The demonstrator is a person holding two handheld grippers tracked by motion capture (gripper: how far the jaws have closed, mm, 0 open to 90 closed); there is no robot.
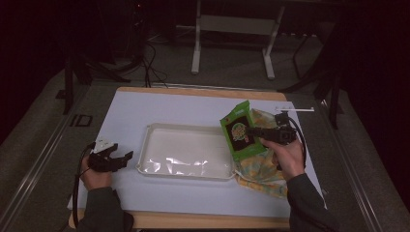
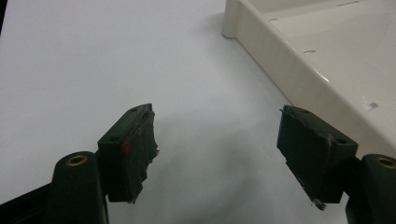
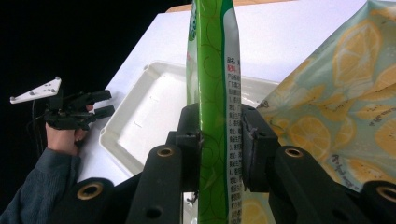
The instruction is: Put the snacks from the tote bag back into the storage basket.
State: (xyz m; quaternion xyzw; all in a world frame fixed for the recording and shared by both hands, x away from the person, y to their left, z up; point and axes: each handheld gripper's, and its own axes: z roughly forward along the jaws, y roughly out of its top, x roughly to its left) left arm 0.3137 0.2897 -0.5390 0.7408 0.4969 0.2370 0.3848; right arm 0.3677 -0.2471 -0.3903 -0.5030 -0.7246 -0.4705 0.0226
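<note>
At table centre: cream tray (image 1: 186,153), shallow, glossy inside, nothing in it. Just right of tray: lemon-print bag (image 1: 263,169), lying flat on the sheet, its edge touching the tray's right rim.

Right gripper (image 1: 255,131): jaws clamped on green packet (image 1: 240,131), held upright and lifted over the tray's right end and the bag. Seen edge-on between both pads in right gripper view (image 3: 214,116), printed text on the near face.

Left gripper (image 1: 116,159): jaws spread wide, holding nothing, resting low on the sheet just left of the tray, not touching it. Tray wall at upper right in left gripper view (image 2: 280,60).

White sheet (image 1: 159,104) over wooden tabletop (image 1: 193,90); wood showing at far and near edges. Grey floor beyond, white table legs (image 1: 196,46), cables (image 1: 152,65); room dark.
</note>
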